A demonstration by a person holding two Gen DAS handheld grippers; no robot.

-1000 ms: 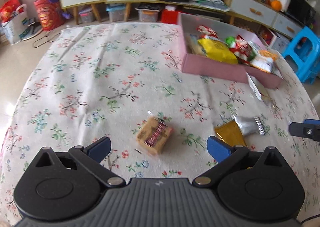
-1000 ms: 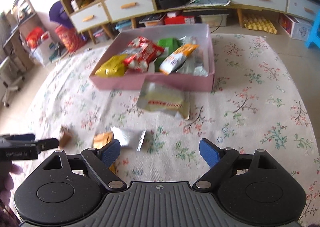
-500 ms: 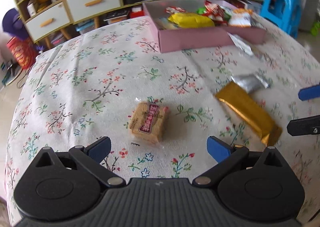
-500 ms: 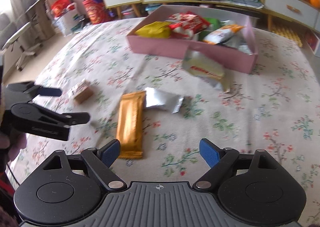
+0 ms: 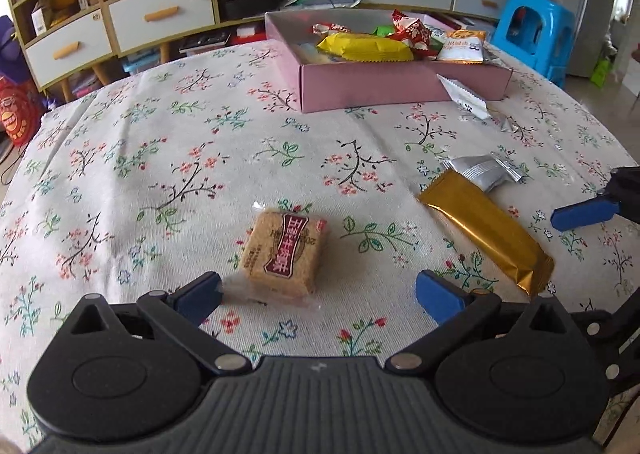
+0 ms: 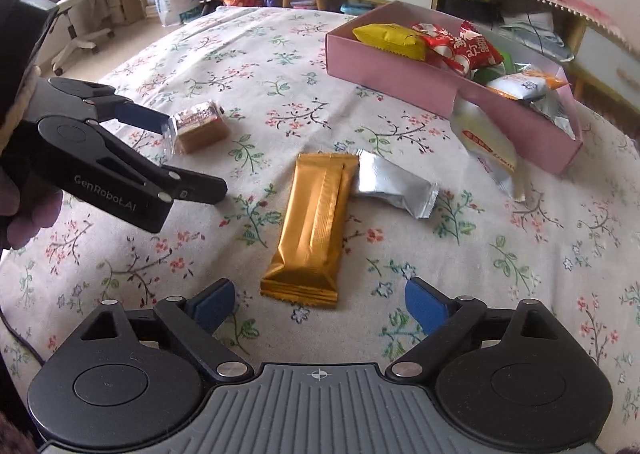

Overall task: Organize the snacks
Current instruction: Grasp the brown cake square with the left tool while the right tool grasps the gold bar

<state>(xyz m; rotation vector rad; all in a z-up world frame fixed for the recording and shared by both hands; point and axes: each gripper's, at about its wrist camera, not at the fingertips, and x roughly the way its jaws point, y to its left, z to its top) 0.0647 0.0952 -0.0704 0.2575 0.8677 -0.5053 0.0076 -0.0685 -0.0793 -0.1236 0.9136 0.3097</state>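
Note:
A square brown cracker pack lies on the flowered tablecloth, just ahead of my left gripper, which is open with the pack's near edge between its fingertips. In the right wrist view the same cracker pack sits by the left gripper. A gold bar lies lengthwise before my right gripper. Its jaws are opening and nothing presses on the pads. A silver packet touches the bar's far end. The pink box holds several snack bags.
A white packet leans against the box's front wall. A person's hand holds the left gripper. Beyond the table stand a drawer cabinet and a blue stool. The table's edge curves close on the left.
Both grippers have sunk toward the cloth and rolled. The left one has closed in on the cracker pack. The right one has slid over until the gold bar lies ahead of it.

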